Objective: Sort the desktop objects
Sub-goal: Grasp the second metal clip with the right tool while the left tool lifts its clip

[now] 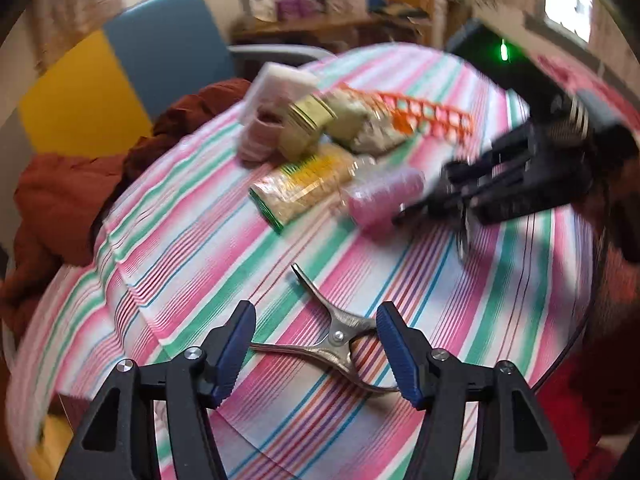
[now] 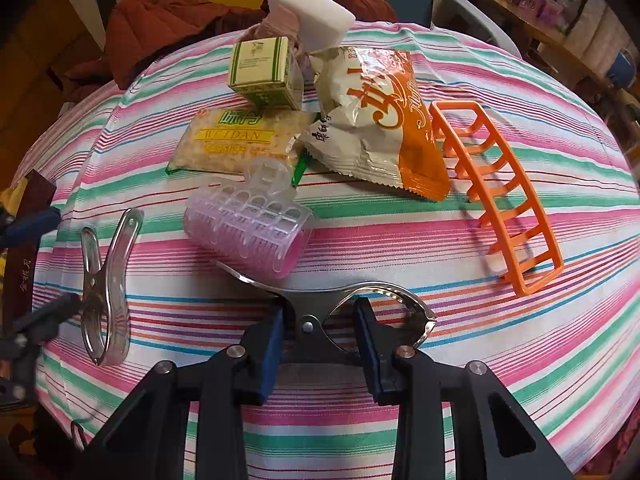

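Two shiny metal spring clamps, one per gripper, on the striped tablecloth.

The right gripper has closed its blue pads on one metal clamp at the near edge; the left gripper stands wide around the second metal clamp, not yet gripping it. Beyond lie a pink hair roller, a yellow snack packet, an orange-and-white crisp bag, a green carton and an orange plastic claw clip, all still jumbled, so I judge most sorting remains.
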`<state>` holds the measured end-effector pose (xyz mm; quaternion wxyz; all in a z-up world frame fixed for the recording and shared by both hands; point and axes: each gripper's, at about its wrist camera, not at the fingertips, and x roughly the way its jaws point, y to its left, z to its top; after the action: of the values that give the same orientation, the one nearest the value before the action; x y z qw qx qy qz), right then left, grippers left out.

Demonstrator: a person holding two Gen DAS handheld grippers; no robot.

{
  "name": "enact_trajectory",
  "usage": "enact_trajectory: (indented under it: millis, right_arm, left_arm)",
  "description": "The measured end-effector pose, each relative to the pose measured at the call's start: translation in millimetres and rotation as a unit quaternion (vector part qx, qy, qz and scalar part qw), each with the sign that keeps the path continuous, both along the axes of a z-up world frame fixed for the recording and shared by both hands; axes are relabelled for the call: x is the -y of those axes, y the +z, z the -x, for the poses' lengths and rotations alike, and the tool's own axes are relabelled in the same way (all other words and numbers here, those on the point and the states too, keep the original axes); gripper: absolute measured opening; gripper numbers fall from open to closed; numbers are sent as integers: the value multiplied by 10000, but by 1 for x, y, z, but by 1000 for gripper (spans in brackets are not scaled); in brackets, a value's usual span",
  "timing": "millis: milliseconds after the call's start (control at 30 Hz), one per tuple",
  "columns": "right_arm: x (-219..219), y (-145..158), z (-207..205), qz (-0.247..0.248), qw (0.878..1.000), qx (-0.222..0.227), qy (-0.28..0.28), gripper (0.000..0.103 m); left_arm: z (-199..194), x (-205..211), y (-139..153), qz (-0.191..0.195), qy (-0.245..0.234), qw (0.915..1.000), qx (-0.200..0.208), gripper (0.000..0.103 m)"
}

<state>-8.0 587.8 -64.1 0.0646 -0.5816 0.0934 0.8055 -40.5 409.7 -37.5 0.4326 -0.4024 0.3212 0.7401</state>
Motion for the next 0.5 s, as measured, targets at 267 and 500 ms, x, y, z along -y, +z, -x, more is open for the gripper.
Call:
enact_trajectory:
  millis: [267, 500]
  right_arm:
    - [-2, 2, -7, 46, 10000, 4, -30, 36]
    - [0, 2, -5, -75, 10000, -3, 19, 35]
  left_arm:
    - [13, -9, -26, 545, -368, 9962, 575, 50]
    - [5, -6, -29, 93, 97, 9981, 594, 48]
